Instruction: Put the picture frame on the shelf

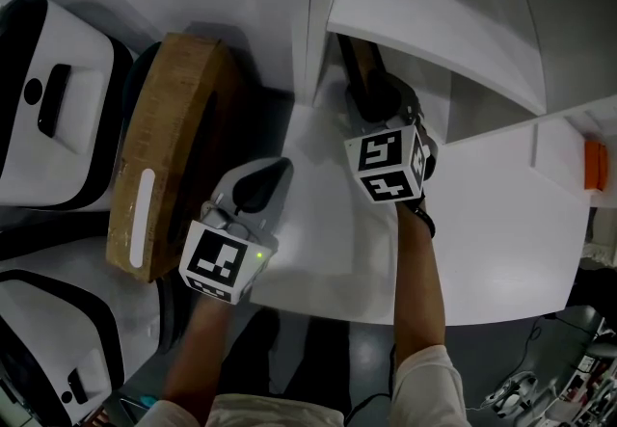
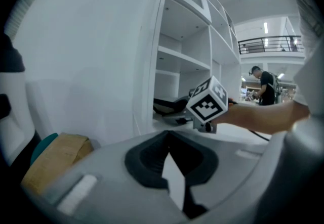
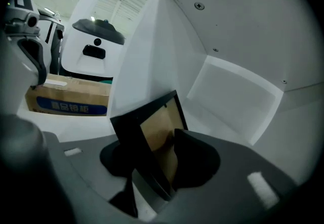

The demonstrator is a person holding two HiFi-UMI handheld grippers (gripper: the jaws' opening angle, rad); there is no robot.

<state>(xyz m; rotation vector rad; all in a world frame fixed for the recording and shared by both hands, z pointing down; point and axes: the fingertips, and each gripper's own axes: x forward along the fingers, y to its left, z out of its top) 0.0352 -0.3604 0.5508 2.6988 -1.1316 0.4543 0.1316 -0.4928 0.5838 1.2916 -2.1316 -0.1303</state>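
Nearest me, the left gripper (image 1: 262, 176) sits clenched and empty. Farther right, my right gripper (image 3: 152, 154) has its jaws standing apart around the picture frame (image 3: 157, 129), black-rimmed with brown backing, tilted inside the white shelf (image 3: 238, 86) by its left wall.

Head view looks steeply down; both gripper views sit low, facing the white shelf unit (image 2: 183, 57), which all share.
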